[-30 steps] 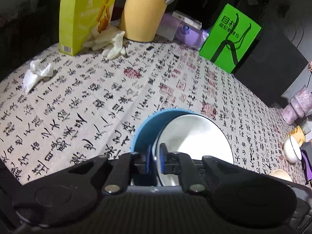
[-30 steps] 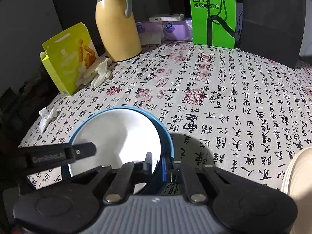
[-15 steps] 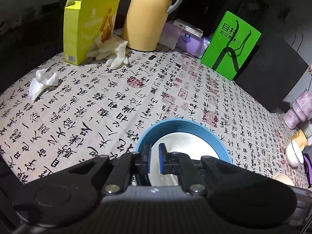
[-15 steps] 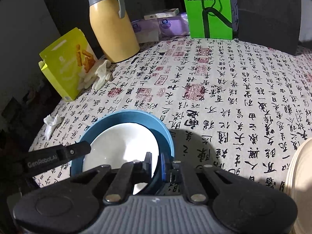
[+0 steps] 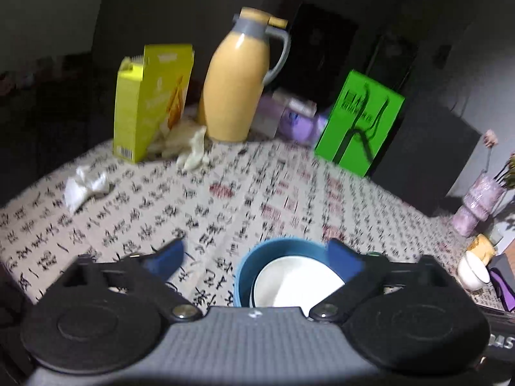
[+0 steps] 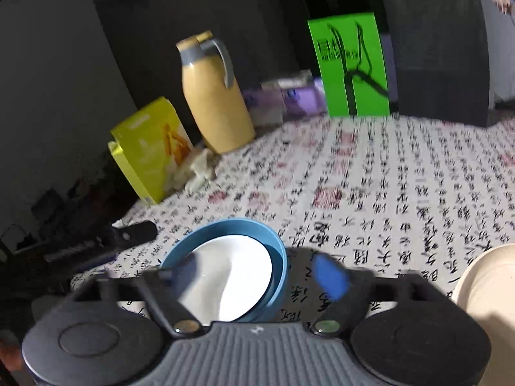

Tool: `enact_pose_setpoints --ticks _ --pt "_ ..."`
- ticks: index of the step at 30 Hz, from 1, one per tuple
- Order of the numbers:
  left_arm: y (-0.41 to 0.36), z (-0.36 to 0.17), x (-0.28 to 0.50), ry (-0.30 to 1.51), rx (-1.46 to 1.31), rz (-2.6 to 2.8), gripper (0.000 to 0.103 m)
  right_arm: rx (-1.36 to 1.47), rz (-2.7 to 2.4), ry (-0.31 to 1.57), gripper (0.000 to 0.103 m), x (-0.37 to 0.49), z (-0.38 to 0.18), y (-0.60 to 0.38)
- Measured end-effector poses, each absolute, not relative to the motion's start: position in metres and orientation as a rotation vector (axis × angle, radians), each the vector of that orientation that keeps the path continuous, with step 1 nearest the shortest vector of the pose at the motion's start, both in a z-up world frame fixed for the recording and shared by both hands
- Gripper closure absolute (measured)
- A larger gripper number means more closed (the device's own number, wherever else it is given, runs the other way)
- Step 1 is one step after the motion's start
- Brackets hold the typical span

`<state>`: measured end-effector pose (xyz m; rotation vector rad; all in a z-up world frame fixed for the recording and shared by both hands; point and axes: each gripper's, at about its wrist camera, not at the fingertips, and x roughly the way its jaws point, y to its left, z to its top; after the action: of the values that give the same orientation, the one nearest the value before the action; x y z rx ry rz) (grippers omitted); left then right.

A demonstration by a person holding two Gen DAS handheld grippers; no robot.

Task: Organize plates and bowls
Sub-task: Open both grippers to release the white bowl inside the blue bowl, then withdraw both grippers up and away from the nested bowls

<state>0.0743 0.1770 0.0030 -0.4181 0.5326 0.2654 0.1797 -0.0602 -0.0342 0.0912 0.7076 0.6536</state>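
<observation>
Releasing step: both tools, left [image 5: 254, 257] and right [image 6: 260, 271], opening with nothing gripped, blue bowl [image 6: 276, 257] holding white bowl [image 6: 231, 273] resting low centre on the surface [image 6: 386, 193]; next, probably fetching the cream plate [image 6: 486, 289] at lower right.

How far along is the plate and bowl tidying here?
Done: the white bowl sits nested in the blue bowl on the tablecloth. In hand: nothing; the left tool and right tool are opening, clear of the rims. Left: a cream plate and a small white bowl.
</observation>
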Motion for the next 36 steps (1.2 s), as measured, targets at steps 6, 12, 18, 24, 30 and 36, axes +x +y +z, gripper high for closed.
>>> enact_pose_setpoints --ticks 6,12,18,24,30,36 --pt "0.175 0.004 0.036 0.437 -0.402 0.256 0.000 0.054 0.630 0.594 0.000 0.145 -0.043 -0.083" --pt "0.157 -0.006 0.005 0.378 -0.337 0.246 0.000 -0.003 0.584 0.481 0.000 0.105 -0.054 -0.103" --pt "0.129 -0.022 -0.016 0.353 -0.258 0.219 0.000 -0.032 0.556 0.429 0.000 0.077 -0.060 -0.125" --pt "0.112 -0.030 -0.036 0.278 -0.230 0.185 0.000 -0.047 0.542 0.395 0.000 0.060 -0.067 -0.144" --pt "0.101 -0.037 -0.038 0.255 -0.225 0.176 0.000 -0.095 0.487 0.376 0.000 0.052 -0.072 -0.155" --pt "0.090 -0.041 -0.033 0.255 -0.223 0.163 0.000 -0.100 0.401 0.351 0.000 0.048 -0.078 -0.169"
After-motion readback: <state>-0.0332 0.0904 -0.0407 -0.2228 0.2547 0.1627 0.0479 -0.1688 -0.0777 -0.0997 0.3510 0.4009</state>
